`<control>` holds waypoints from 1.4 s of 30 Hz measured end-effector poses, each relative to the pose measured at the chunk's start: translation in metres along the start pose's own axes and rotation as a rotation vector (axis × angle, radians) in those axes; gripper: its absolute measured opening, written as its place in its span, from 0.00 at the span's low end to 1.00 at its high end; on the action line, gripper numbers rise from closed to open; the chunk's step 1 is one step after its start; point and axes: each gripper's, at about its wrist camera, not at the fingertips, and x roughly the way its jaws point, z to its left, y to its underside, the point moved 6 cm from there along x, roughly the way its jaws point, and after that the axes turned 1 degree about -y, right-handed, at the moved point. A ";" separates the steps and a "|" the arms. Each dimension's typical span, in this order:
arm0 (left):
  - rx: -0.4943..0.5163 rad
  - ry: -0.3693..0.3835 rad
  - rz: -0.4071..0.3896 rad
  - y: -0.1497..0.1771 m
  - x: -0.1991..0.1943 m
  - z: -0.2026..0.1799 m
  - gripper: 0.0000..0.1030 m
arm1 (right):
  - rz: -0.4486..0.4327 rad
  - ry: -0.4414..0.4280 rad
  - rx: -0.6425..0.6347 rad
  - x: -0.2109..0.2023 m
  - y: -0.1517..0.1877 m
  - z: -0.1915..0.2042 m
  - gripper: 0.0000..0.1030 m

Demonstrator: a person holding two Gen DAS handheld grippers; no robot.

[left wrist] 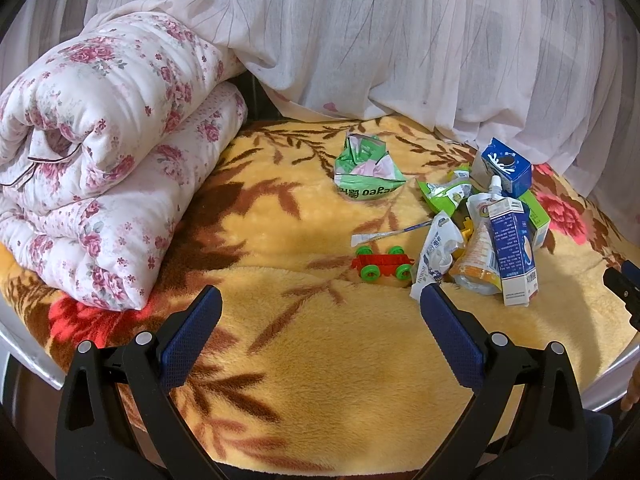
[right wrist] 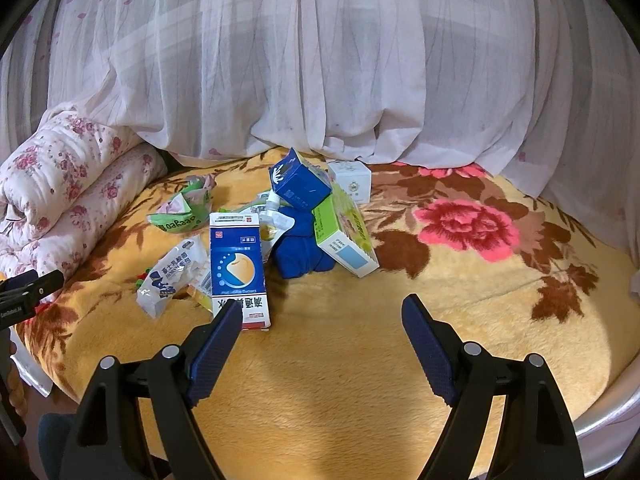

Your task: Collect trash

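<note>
A heap of trash lies on the yellow flowered blanket [left wrist: 312, 360]. It holds a tall blue and white carton [right wrist: 239, 268], a blue milk box [right wrist: 300, 184], a green and white box [right wrist: 345, 236], a small white box [right wrist: 351, 181], a white crumpled pouch [right wrist: 170, 276], a spouted pouch [left wrist: 482, 204] and a green wrapper [left wrist: 366, 170]. My left gripper [left wrist: 320, 300] hovers open over bare blanket, left of the heap. My right gripper [right wrist: 322, 312] stands open just in front of the heap, its left finger [right wrist: 218, 340] close by the tall carton's near end. Nothing is between either pair of jaws.
A folded floral quilt [left wrist: 92, 152] fills the left side of the bed. White sheer netting [right wrist: 320, 60] hangs along the back. A red toy cart with green wheels [left wrist: 384, 265] and a blue cloth bundle [right wrist: 302, 250] lie among the trash. The bed's pale edge [right wrist: 608, 416] runs near right.
</note>
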 end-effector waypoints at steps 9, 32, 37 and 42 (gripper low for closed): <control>-0.001 0.001 0.003 0.001 0.000 -0.001 0.95 | 0.003 -0.009 -0.015 0.001 0.001 0.005 0.78; 0.000 0.002 0.008 0.006 0.000 -0.003 0.95 | 0.007 -0.014 -0.015 0.003 0.000 0.006 0.78; 0.000 0.003 0.010 0.005 0.001 -0.002 0.95 | 0.009 -0.015 -0.013 0.003 0.000 0.006 0.78; 0.000 0.004 0.018 0.013 0.006 -0.002 0.95 | 0.012 -0.015 -0.014 0.005 0.000 0.007 0.79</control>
